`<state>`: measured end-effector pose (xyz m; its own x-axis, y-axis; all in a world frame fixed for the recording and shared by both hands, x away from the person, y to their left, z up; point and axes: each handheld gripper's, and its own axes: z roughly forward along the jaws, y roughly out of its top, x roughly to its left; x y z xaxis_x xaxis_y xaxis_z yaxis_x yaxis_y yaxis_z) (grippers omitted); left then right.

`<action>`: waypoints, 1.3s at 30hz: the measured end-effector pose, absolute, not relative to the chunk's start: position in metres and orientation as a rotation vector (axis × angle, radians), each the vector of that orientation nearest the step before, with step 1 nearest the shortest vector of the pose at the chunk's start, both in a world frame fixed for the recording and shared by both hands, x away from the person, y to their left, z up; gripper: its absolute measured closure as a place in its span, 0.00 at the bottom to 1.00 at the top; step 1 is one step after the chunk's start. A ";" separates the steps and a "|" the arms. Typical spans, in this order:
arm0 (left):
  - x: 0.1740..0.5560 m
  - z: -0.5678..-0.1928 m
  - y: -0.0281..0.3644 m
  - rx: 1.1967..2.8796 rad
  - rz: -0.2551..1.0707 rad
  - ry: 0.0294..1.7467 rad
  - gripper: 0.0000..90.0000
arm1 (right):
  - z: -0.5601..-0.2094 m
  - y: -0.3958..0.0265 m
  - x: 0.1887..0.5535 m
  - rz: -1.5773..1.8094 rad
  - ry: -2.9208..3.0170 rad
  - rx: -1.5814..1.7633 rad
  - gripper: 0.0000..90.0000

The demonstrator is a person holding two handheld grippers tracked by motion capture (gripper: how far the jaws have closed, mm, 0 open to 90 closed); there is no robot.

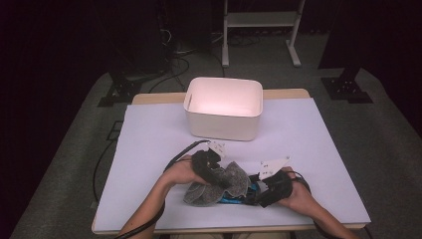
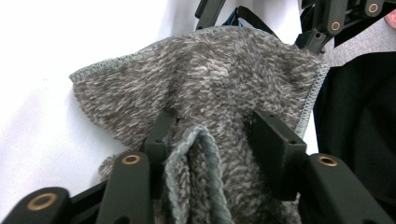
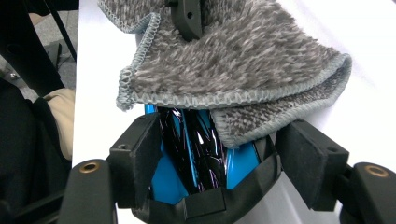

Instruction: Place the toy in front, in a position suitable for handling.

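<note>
A grey fluffy towel (image 1: 219,185) (image 2: 210,79) (image 3: 243,60) lies bunched near the table's front edge. It drapes over a blue and black glossy object (image 1: 235,200) (image 3: 170,186). My left gripper (image 1: 224,180) (image 2: 210,135) comes in from the left with its jaws open on either side of a raised fold of the towel. The fold stands loose between them. My right gripper (image 1: 256,193) (image 3: 219,144) comes in from the right, and its pads sit against both sides of the blue and black object. The towel hides that object's far end.
A white rectangular bin (image 1: 221,124) stands open behind the towel at the table's middle back. The white table sheet (image 1: 149,144) spreads to either side. A person's hands hold both grippers by the front edge. A white metal stand (image 1: 259,20) is on the floor beyond.
</note>
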<state>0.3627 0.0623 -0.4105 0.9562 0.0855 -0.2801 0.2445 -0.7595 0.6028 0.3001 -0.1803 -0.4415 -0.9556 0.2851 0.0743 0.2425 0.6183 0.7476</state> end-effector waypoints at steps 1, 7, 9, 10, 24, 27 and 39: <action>0.362 -0.410 0.063 2.428 -0.300 0.222 0.60 | -0.442 -0.180 0.300 1.272 2.772 0.448 0.34; 0.353 -0.405 0.065 2.416 -0.243 0.178 0.61 | -0.441 -0.179 0.296 1.265 2.759 0.456 0.34; 0.350 -0.403 0.067 2.401 -0.242 0.167 0.62 | -0.442 -0.179 0.297 1.268 2.771 0.459 0.31; 0.349 -0.402 0.068 2.403 -0.239 0.162 0.62 | -0.442 -0.178 0.297 1.260 2.779 0.464 0.30; 0.335 -0.392 0.076 2.345 -0.275 0.080 0.66 | -0.447 -0.156 0.295 1.230 2.936 0.403 0.32; 0.333 -0.390 0.077 2.338 -0.279 0.068 0.69 | -0.447 -0.151 0.295 1.247 2.952 0.399 0.41; 0.323 -0.388 0.081 2.295 -0.309 0.069 0.80 | -0.447 -0.145 0.287 1.242 3.020 0.286 0.61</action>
<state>0.3226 0.0813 -0.3877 0.9687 -0.0485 -0.2433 0.1472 -0.6770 0.7211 0.2868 -0.1447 -0.4466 -0.9756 0.1084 0.1909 0.2114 0.6989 0.6833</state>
